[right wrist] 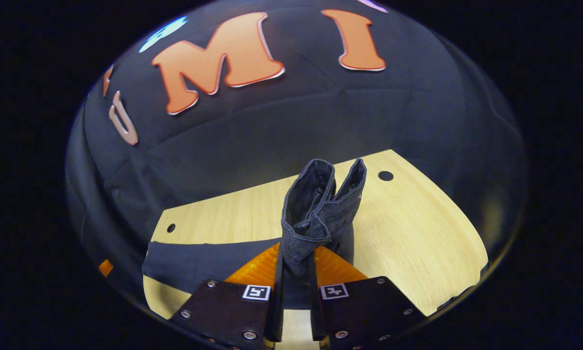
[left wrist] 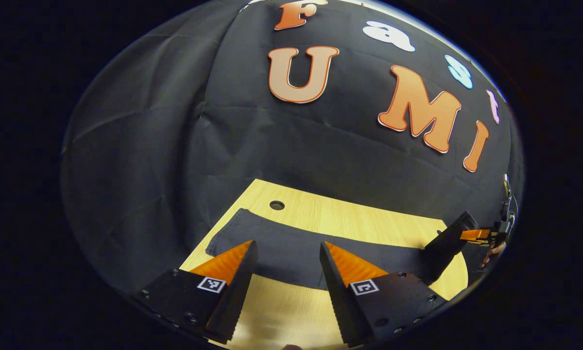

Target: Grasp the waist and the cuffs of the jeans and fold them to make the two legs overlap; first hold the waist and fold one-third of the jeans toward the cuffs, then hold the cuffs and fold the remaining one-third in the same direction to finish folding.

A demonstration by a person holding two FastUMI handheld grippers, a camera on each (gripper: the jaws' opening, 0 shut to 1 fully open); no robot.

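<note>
Clearly your right tongs (right wrist: 295, 272) pinched the jeans (right wrist: 315, 214) end upright, ready to carry it over; your left tongs (left wrist: 288, 262) hovered open above the cloth on the surface (left wrist: 369, 223).

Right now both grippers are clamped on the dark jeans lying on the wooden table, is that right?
Not quite. The right gripper is clamped on the jeans, as the right gripper view shows. The left gripper is open, its fingers apart above the jeans on the wooden table, as the left gripper view shows.
</note>
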